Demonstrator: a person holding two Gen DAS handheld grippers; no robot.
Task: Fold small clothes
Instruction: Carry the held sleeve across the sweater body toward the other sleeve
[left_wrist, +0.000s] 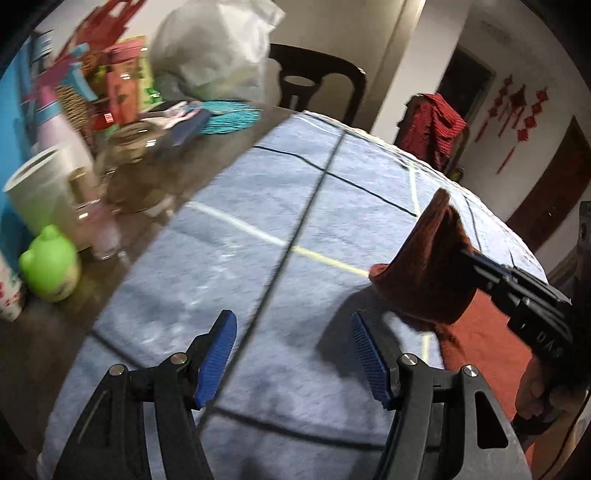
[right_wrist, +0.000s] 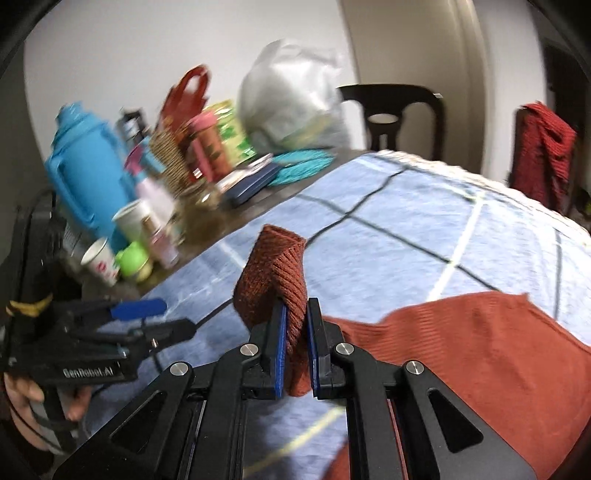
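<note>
We're seeing cups (right_wrist: 99, 260) and bottles crowding the table's left edge. Right gripper (right_wrist: 297, 347) is pinching the rust knit garment (right_wrist: 461, 354), lifted off the blue cloth (left_wrist: 258, 206); left gripper (left_wrist: 291, 354) is spread, holding nothing.

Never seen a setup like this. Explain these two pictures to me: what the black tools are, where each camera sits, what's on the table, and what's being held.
There is no robot. A person holds a black two-finger gripper in each hand, and each gripper carries a wide-angle camera looking forward along its blue-padded jaws.

One picture comes from the left gripper. Its jaws stand open with nothing between them. The other comes from the right gripper, whose jaws are shut on a fold of a rust-red knitted garment, lifting one part while the rest lies flat.

The garment rests on a blue checked cloth covering the table. Along the far edge stands clutter: a blue jug, paper cups, a green bottle and a white plastic bag. Each gripper also appears in the other's picture.
</note>
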